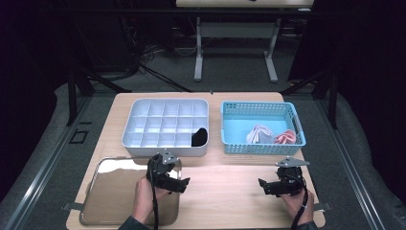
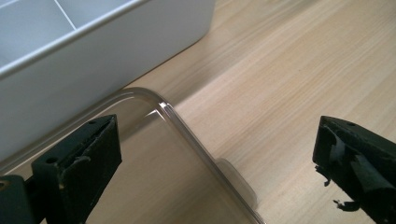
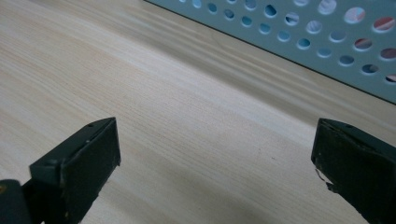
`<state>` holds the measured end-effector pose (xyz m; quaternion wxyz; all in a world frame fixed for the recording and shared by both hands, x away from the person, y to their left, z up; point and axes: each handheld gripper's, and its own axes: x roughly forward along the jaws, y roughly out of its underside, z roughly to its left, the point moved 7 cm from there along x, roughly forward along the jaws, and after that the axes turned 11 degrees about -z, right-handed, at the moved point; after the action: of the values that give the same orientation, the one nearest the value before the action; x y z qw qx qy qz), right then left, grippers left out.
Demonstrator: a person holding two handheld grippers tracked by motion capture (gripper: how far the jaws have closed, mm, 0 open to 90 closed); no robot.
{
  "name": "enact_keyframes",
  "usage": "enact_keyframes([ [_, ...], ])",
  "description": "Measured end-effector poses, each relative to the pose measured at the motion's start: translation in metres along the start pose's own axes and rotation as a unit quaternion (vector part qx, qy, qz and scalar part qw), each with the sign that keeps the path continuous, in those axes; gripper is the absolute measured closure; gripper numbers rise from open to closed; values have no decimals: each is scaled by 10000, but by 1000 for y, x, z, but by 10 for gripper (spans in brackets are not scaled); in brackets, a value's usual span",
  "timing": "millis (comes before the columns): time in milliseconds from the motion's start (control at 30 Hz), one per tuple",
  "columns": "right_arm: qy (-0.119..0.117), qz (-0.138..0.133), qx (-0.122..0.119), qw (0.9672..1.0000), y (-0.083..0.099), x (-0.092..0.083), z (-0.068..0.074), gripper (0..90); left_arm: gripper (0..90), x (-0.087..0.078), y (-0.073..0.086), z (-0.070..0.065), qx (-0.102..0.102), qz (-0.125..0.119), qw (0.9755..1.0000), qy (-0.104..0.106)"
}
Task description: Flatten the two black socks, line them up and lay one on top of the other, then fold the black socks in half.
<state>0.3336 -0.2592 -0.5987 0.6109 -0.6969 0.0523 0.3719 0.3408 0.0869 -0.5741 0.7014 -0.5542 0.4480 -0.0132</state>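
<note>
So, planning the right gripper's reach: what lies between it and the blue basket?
Bare wooden table between the right gripper and blue basket, per the right gripper view.

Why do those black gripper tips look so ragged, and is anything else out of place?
The left gripper's right-hand pad is torn, with frayed bits hanging off its edge. Elsewhere things look orderly: one dark item sits in the white divided box, and two bundled cloths lie in the blue basket.

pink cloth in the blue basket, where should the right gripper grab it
Take the pink cloth on its bunched upper folds, coming straight down from above: it lies low against the blue basket near wall, so the walls block a level approach. Right gripper fingers are open.
</note>
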Motion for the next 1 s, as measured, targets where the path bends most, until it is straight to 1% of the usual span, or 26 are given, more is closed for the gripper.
enact_keyframes([
  [33,-30,48,-22,10000,-1,-1,0,0,10,-1,1,-1,10,17,10000,19],
  [100,-15,-13,-10,10000,-3,-1,0,0,8,-1,3,-3,7,10,10000,41],
  [133,-30,4,-8,10000,-4,-1,0,0,5,-1,3,-3,7,-27,10000,46],
  [200,-65,-19,-9,10000,-6,-2,1,0,4,-1,5,-5,10,-7,10000,65],
  [233,-53,5,-24,10000,-6,-1,1,0,4,-1,5,-6,14,-35,10000,46],
  [300,-62,56,-35,10000,-7,-2,1,0,4,0,6,-8,12,-37,10000,91],
  [367,-84,79,-24,9999,-8,-2,0,0,4,0,6,-9,12,-62,9999,80],
  [400,-96,85,-14,9999,-8,-3,0,0,4,0,7,-11,-11,-57,9999,117],
  [433,-115,85,7,9999,-9,-3,0,0,3,1,7,-12,26,-62,9999,93],
  [500,-115,111,15,9999,-10,-4,-1,0,3,2,9,-14,29,-56,9999,125],
  [533,-112,135,32,9998,-11,-5,-1,0,3,2,10,-16,0,-51,9999,149],
  [600,-174,160,51,9997,-13,-7,-2,0,3,5,11,-19,31,-46,9998,171],
  [633,-182,160,55,9997,-15,-8,-2,0,3,6,12,-22,13,-53,9998,207],
  [733,-158,172,30,9997,-19,-10,-3,1,3,10,13,-28,40,-68,9997,247],
  [767,-176,147,26,9997,-21,-11,-3,3,3,12,13,-31,14,-80,9996,278],
  [833,-164,161,10,9997,-24,-12,-3,3,3,14,13,-34,64,-57,9995,299],
  [900,-185,113,12,9998,-27,-13,-4,4,3,16,14,-37,44,-46,9993,361],
  [967,-157,108,-12,9998,-30,-14,-5,5,3,18,14,-41,45,-55,9992,389],
  [1000,-158,114,2,9998,-31,-14,-5,6,3,18,14,-42,71,-44,9992,398],
])
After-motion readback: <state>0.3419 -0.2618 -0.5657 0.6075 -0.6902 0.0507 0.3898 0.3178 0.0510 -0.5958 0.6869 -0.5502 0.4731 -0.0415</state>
